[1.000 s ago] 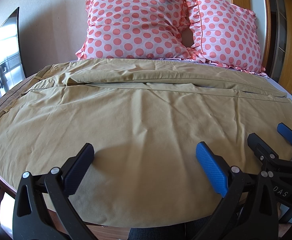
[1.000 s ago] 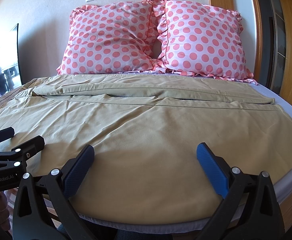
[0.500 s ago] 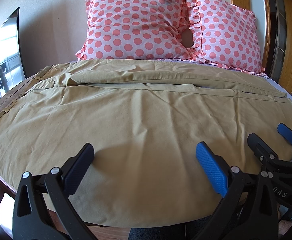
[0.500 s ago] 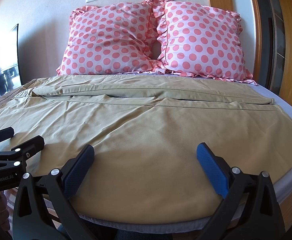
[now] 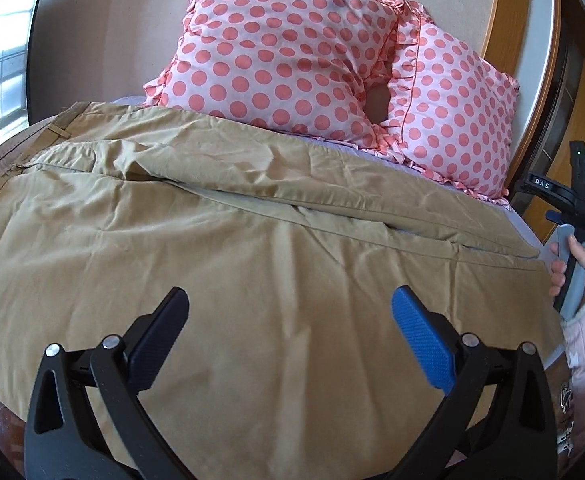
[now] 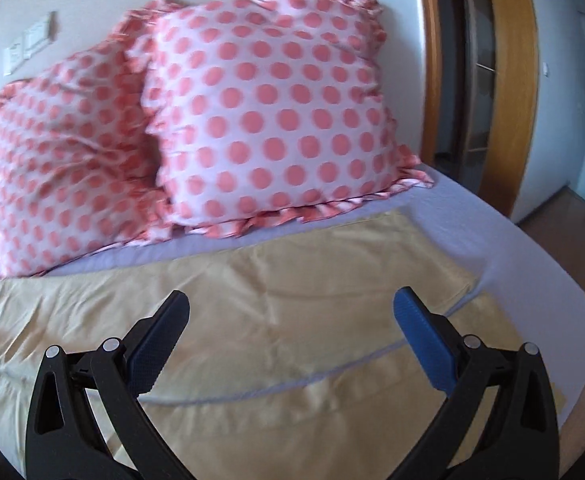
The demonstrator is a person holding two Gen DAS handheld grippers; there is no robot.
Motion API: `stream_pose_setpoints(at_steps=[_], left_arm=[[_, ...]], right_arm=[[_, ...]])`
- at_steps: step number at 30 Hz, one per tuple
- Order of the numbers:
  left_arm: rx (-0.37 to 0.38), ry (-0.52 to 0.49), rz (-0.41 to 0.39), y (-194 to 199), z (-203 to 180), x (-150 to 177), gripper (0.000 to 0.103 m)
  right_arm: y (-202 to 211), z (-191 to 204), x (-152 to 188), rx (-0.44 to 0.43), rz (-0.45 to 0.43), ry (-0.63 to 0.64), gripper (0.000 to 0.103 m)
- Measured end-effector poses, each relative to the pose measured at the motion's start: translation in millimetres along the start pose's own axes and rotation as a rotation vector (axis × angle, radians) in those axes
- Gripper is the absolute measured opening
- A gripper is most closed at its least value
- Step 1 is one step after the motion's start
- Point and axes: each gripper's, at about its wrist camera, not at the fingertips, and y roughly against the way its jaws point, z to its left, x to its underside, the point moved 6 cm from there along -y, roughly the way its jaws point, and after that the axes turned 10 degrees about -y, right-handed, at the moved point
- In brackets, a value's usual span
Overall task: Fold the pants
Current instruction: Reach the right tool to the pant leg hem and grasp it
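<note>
Tan pants point(image 5: 220, 248) lie spread flat across the bed, waistband with belt loops point(image 5: 16, 152) at the far left, leg ends toward the right. My left gripper point(image 5: 288, 336) is open and empty above the near leg. My right gripper point(image 6: 292, 336) is open and empty, above the leg ends point(image 6: 372, 280) near the bed's right side; its handle, held by a hand, shows at the right edge of the left wrist view point(image 5: 572, 220). The right wrist view is blurred.
Two pink polka-dot pillows point(image 5: 284, 52) point(image 6: 268, 120) lean against the wall at the head of the bed. A lilac sheet point(image 6: 512, 248) shows beyond the pants at right. A wooden door frame point(image 6: 508, 80) stands to the right of the bed.
The right gripper has swung far to the right and forward, toward the leg ends. The left gripper has moved forward and tilted over the pants. Both stay open.
</note>
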Motion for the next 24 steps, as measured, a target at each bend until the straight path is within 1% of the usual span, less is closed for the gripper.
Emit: stream_pose_setpoints(at_steps=[1,2,3,4,6,8,11,14,15,16,17,18,19,21,22,24], left_arm=[[-0.013,0.001,-0.007,-1,4,-4,0.101],[-0.019,0.002,-0.012,-2,8,-7,0.101],[-0.023,0.006,-0.014,-3,11,-10,0.101],[-0.026,0.013,-0.014,-4,15,-12,0.101],[-0.026,0.026,-0.011,-7,21,-14,0.101],[-0.027,0.033,-0.006,-11,26,-16,0.101],[-0.005,0.048,0.010,-20,33,-14,0.101],[0.039,0.088,0.028,-26,37,-11,0.101],[0.055,0.101,0.031,-28,38,-10,0.101],[0.070,0.105,0.034,-29,38,-9,0.101],[0.084,0.105,0.034,-29,37,-8,0.101],[0.091,0.102,0.028,-28,36,-7,0.101],[0.091,0.100,0.021,-27,36,-6,0.101],[0.082,0.098,0.011,-24,37,-3,0.101],[0.082,0.099,0.009,-22,39,-1,0.101],[0.083,0.103,0.004,-18,41,0,0.101]], right_arm=[[-24,-7,-15,0.046,0.028,-0.037,0.102],[-47,-13,-28,0.097,0.054,-0.069,0.098],[-70,-19,-38,0.144,0.081,-0.100,0.089],[-92,-24,-45,0.184,0.117,-0.137,0.084],[-127,-29,-54,0.212,0.174,-0.201,0.069],[-154,-31,-62,0.256,0.200,-0.223,0.064],[-181,-29,-65,0.312,0.220,-0.230,0.063],[-203,-34,-54,0.349,0.292,-0.253,0.063],[-202,-35,-53,0.358,0.261,-0.246,0.060],[-203,-37,-51,0.356,0.250,-0.245,0.059],[-201,-39,-49,0.346,0.232,-0.245,0.052],[-198,-43,-47,0.327,0.210,-0.250,0.032],[-193,-48,-44,0.285,0.194,-0.276,0.022],[-180,-62,-38,0.173,0.190,-0.364,0.007],[-175,-69,-34,0.107,0.199,-0.424,0.006],[-156,-80,-30,-0.014,0.187,-0.512,0.005]])
